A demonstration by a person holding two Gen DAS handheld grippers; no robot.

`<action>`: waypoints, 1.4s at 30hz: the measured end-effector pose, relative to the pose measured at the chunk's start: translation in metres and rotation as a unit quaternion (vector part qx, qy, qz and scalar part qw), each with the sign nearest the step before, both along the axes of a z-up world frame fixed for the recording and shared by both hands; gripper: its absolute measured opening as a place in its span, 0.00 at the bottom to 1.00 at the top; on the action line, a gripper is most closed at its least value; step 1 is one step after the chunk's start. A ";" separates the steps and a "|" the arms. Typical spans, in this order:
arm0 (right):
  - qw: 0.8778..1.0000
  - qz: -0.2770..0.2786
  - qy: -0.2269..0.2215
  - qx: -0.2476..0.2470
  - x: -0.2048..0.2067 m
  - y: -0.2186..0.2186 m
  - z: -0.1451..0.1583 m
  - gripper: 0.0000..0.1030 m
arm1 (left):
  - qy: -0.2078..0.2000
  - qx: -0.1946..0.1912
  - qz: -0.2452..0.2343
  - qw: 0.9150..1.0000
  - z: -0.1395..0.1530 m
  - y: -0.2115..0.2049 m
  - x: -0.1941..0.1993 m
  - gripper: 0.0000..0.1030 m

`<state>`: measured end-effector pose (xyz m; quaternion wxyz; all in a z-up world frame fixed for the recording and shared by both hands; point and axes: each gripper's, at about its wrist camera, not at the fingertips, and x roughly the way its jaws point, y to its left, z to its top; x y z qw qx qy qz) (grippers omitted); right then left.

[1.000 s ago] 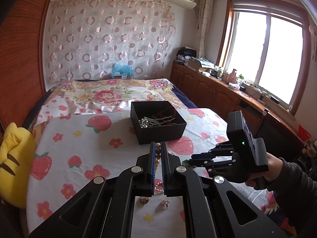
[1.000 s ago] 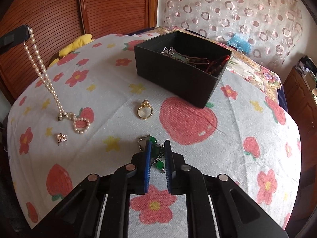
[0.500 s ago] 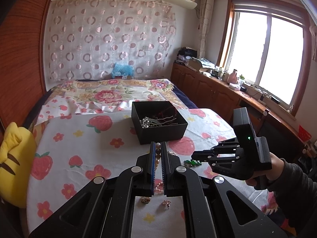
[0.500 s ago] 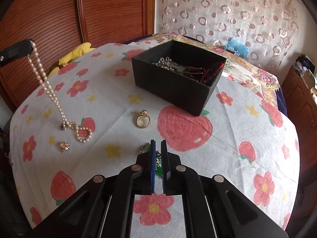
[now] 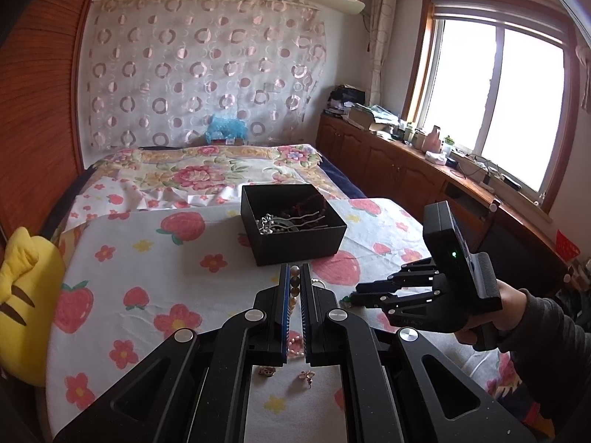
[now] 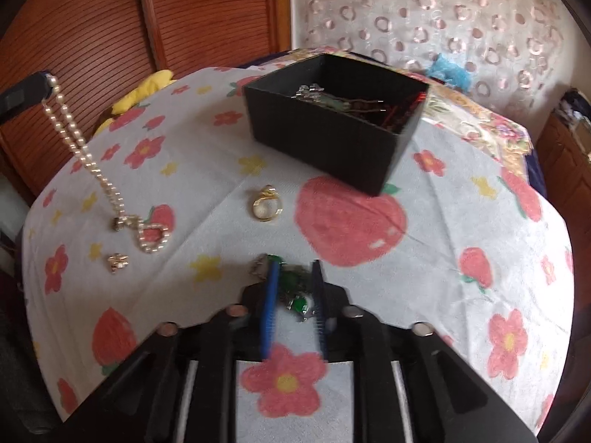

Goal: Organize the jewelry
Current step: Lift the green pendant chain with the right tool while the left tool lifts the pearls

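A black box [image 5: 293, 227] [image 6: 334, 129] with hairpins and other jewelry stands on the strawberry-print cloth. My left gripper [image 5: 294, 273] is shut on a pearl necklace [image 6: 92, 170]; the strand hangs down, its lower loop resting on the cloth. My right gripper [image 6: 293, 269] is open low over the cloth, its fingers either side of a green-stone piece [image 6: 295, 291] that lies on the cloth. In the left wrist view it [image 5: 356, 293] is to the right. A gold ring [image 6: 266, 206] lies in front of the box.
A small gold earring [image 6: 117, 262] lies near the pearl loop; two small pieces [image 5: 288, 373] show under my left gripper. A yellow plush [image 5: 26, 302] sits at the cloth's left edge. A wooden wardrobe [image 6: 110, 18] is behind, cabinets [image 5: 388, 162] to the right.
My right gripper shut around the green piece half a second ago and now stands open again, lower and closer to the cloth. The left gripper still holds the pearls, nearly unmoved.
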<state>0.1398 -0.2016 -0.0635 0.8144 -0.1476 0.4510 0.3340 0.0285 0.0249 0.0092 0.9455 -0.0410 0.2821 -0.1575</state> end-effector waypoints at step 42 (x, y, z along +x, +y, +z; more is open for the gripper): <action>0.991 -0.012 -0.121 0.062 0.024 0.001 0.118 0.05 | -0.078 0.000 -0.020 0.997 0.089 -0.007 0.047 0.04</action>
